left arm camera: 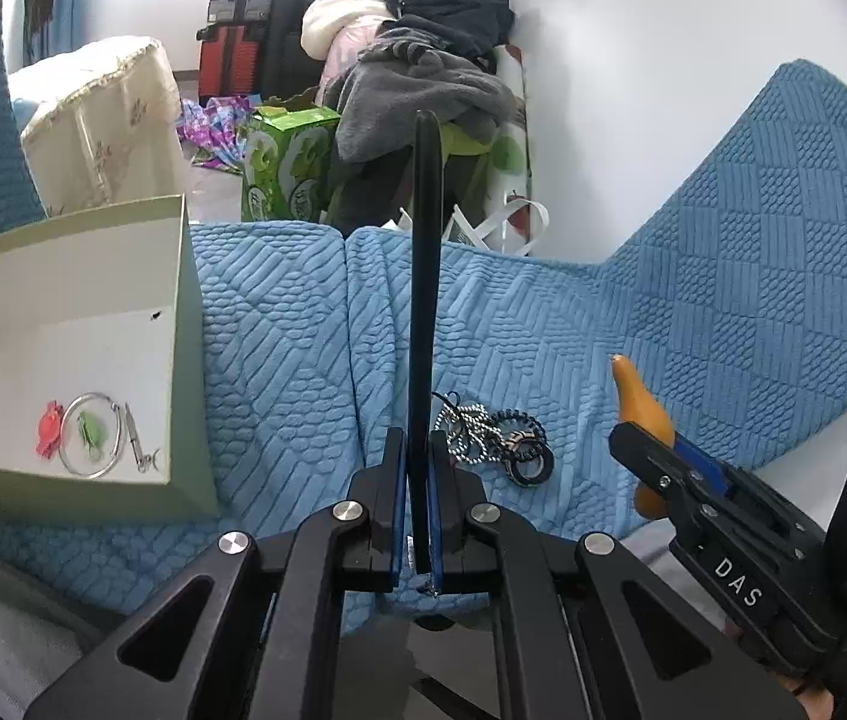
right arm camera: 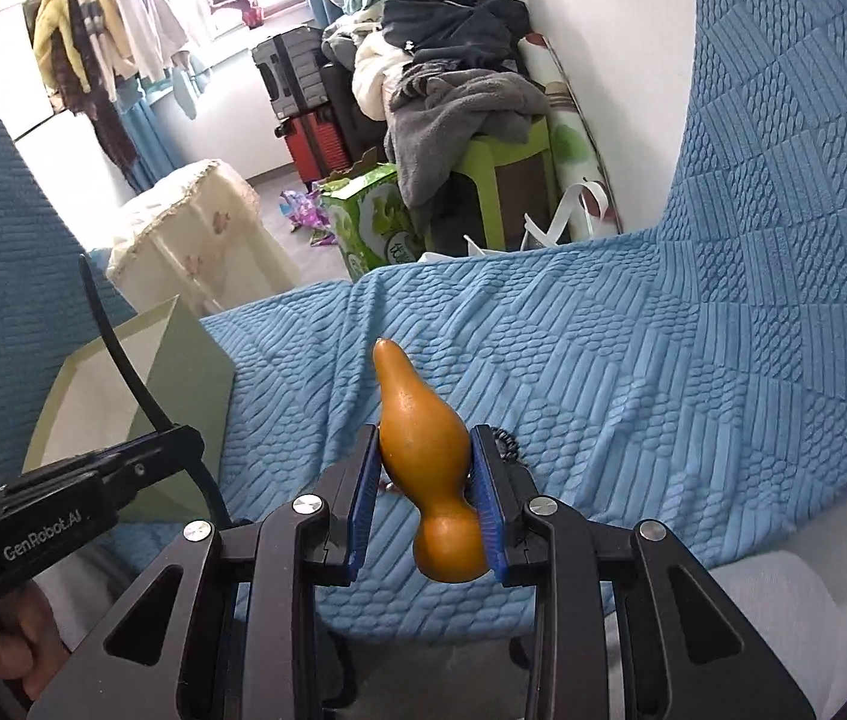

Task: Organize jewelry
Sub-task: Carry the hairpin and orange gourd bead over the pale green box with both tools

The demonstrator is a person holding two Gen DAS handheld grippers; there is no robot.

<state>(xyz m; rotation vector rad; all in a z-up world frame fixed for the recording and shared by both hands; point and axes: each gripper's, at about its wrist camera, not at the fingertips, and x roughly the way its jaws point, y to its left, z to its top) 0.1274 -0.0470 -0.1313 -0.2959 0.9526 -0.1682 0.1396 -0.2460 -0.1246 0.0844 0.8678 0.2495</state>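
Amber-brown and glossy, the little gourd (right arm camera: 426,468) sits clamped between the blue pads of our right claw (right arm camera: 426,480), narrow tip pointing away from us, held clear above the blue quilted sofa cover (right arm camera: 633,396). Over on the left claw (left arm camera: 417,510), the pads are pressed together on a long, thin black strap (left arm camera: 425,276) that stands up stiffly out of the grip.

Both pieces look bound for the open pale-green box (left arm camera: 183,324) at the left, so we judge this the carry. To do it well, we keep both grips firm and bring each piece over the box's near wall before letting go. The gourd is smooth and rounded, so a tilt could let it slide; we keep it level and lower it close to the floor of the box. The strap is long, so we lay it in at an angle, not drop it end-on.

Already in the box: a red charm (left arm camera: 49,427), a silver bangle (left arm camera: 93,435) ringing a green charm (left arm camera: 89,432), and a small silver clip (left arm camera: 138,441). We want to land beside them.

Left on the cover, just right of the left claw, lies a tangle of bead chain and black coiled cord with rings (left arm camera: 492,435). Watch that the two claws, close together, don't knock each other at the box.
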